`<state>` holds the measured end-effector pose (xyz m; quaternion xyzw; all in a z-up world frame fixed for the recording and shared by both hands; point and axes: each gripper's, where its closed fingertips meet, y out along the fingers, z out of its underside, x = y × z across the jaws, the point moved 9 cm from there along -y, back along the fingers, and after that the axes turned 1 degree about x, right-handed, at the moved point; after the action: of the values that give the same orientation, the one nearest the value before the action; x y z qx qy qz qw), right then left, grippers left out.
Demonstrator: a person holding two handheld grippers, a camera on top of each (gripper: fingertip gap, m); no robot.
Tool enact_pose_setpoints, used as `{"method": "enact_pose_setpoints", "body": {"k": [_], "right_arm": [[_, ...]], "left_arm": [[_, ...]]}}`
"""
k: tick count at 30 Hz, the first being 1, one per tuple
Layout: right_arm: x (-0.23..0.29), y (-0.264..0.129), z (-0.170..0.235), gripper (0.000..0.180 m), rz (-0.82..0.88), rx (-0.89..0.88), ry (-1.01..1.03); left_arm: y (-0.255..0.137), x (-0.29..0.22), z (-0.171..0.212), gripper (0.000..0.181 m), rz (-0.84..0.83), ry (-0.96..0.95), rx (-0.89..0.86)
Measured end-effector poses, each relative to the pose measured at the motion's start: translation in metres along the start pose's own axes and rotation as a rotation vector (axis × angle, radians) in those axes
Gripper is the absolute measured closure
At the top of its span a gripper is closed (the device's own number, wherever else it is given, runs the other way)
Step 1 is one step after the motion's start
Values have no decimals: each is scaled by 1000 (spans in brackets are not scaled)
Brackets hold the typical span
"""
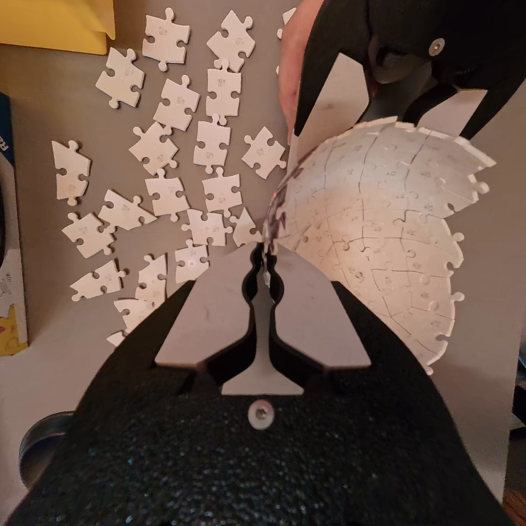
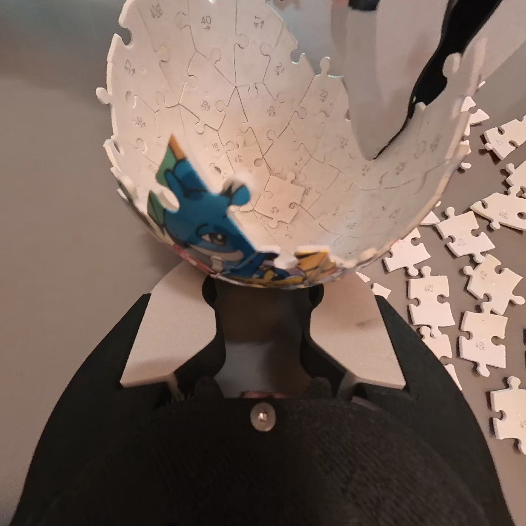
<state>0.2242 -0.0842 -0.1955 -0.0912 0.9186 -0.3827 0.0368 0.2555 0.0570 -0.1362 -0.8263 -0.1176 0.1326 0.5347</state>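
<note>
Your left tool [image 1: 263, 250] is pressed together, pinching the rim of one half-built puzzle ball [image 1: 370, 227]. The ball is held up off the grey worktop [image 1: 42, 119]. Your right tool [image 2: 263, 280] is spread wide, with its two fingers against the ball's coloured outside [image 2: 216, 227]. About twenty loose white puzzle pieces [image 1: 176, 105] lie face down on the worktop beside the ball. One yellow sheet [image 1: 57, 22] sits in the far corner.

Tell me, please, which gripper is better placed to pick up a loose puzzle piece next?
Probably the right gripper: its jaws stand open, and loose pieces lie just beside it. The left gripper is shut on the puzzle shell at its rim, so it is occupied.
</note>
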Motion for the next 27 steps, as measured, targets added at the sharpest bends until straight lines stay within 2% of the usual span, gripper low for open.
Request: {"method": "enact_pose_setpoints", "body": {"k": [1,4,12,16,27], "right_arm": [[0,0,0,116,-1,0,-1],[0,0,0,117,-3,0,-3],[0,0,0,117,-4,-1,-4],[0,0,0,117,-4,-1,-4],[0,0,0,117,-1,-1,-5]], "left_arm": [[0,1,-1,179,10,-6,1],[-1,3,-2,180,24,-12,0],[-8,4,0,152,62,-44,-31],[-22,7,4,153,45,-65,-96],[-32,-3,16,156,-62,-78,-107]]}}
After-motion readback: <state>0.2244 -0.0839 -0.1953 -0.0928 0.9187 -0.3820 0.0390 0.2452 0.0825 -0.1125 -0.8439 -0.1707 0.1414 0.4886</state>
